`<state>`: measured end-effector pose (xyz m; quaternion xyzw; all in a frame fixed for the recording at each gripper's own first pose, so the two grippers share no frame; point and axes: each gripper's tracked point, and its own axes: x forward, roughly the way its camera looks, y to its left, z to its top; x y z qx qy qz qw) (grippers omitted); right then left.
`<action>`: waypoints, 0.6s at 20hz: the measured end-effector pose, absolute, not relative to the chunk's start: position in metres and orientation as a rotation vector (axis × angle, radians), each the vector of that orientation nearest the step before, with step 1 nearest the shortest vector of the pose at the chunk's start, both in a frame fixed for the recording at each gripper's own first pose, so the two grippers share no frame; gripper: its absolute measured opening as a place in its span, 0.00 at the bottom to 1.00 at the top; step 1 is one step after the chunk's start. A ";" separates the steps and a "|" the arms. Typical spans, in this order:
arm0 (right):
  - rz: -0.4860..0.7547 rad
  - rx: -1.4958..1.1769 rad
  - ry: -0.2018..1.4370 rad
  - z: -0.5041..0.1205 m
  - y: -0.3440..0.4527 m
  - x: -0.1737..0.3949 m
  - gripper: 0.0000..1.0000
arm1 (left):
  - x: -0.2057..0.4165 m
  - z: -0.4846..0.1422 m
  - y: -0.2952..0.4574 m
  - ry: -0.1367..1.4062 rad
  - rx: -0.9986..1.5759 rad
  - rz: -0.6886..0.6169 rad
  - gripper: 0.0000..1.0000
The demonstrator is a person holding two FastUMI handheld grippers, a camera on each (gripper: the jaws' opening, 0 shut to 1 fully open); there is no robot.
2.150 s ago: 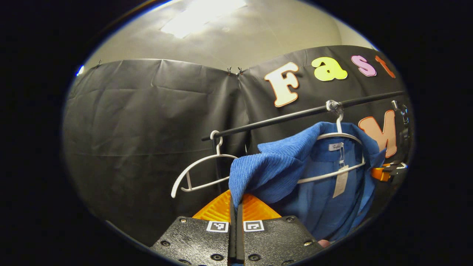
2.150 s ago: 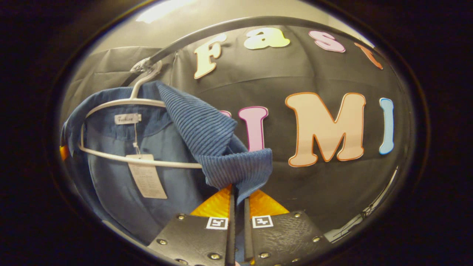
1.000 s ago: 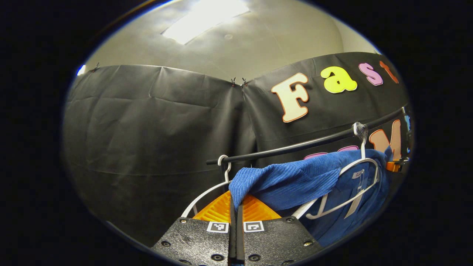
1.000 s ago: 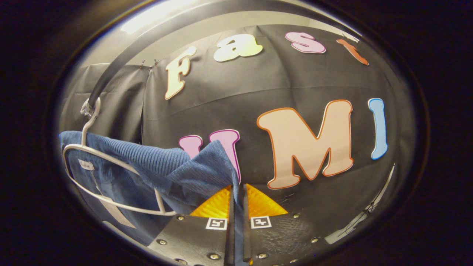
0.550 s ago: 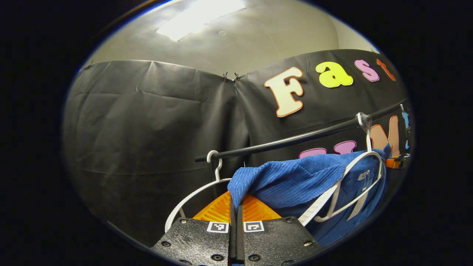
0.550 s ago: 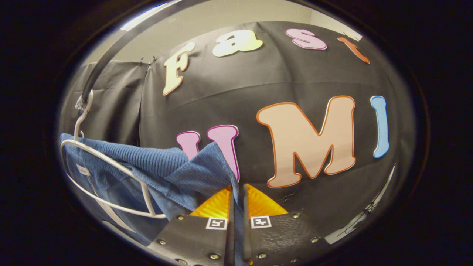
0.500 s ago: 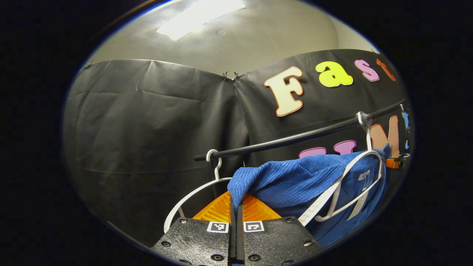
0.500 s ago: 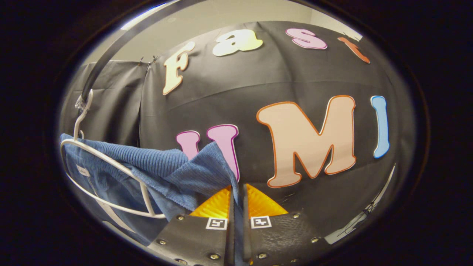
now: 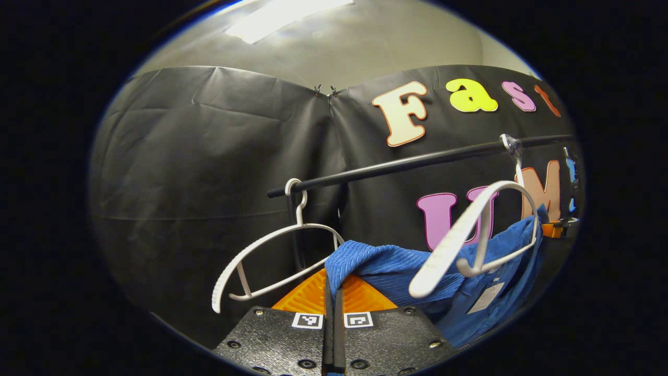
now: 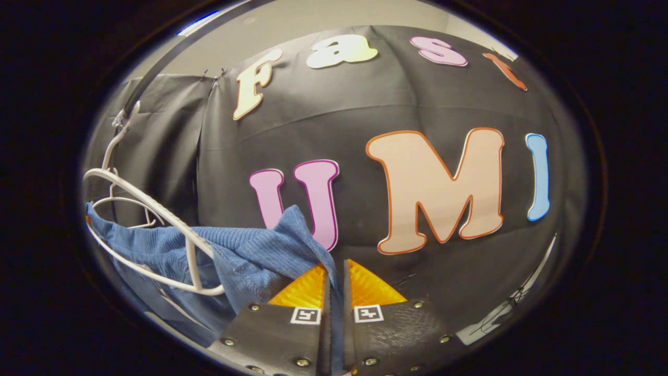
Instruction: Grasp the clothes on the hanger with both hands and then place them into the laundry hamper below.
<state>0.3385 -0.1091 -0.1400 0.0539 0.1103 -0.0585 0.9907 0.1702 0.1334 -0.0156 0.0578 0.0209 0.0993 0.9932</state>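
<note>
My left hand-held gripper [image 9: 332, 292] is closed tight on one shoulder of the blue ribbed knit garment [image 9: 396, 269], and my right hand-held gripper [image 10: 334, 284] is closed on the other shoulder [image 10: 261, 256], with cloth pinched between both pairs of fingers. I judge the grasp done and the pull-off about finished: the white plastic hanger [image 9: 469, 235] swings tilted on the black metal rail [image 9: 407, 164], its near arm bare and lying over the cloth, while the far end of the garment hangs just beside its lower bar (whether it is fully free there I cannot tell). A paper tag [image 9: 485, 297] dangles from the garment. What is left, as I see it, is to draw the cloth clear of the hanger, lower it and release it into the laundry hamper.

A second, empty white plastic hanger [image 9: 271, 256] hangs near the rail's left end. Behind it the booth's black cloth wall [image 9: 198, 172] is clipped at its seam, under a pale ceiling with a bright light panel [image 9: 276, 13].
</note>
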 end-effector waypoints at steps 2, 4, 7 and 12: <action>-0.115 0.094 0.231 -0.144 -0.106 0.337 0.09 | 0.165 -0.024 0.133 0.054 0.117 0.196 0.00; -0.113 0.091 0.231 -0.147 -0.104 0.336 0.09 | 0.161 -0.029 0.130 0.054 0.108 0.191 0.00; -0.113 0.087 0.242 -0.152 -0.101 0.331 0.09 | 0.156 -0.036 0.123 0.060 0.100 0.180 0.01; -0.096 0.065 0.277 -0.174 -0.089 0.316 0.09 | 0.150 -0.059 0.087 0.085 0.078 0.114 0.00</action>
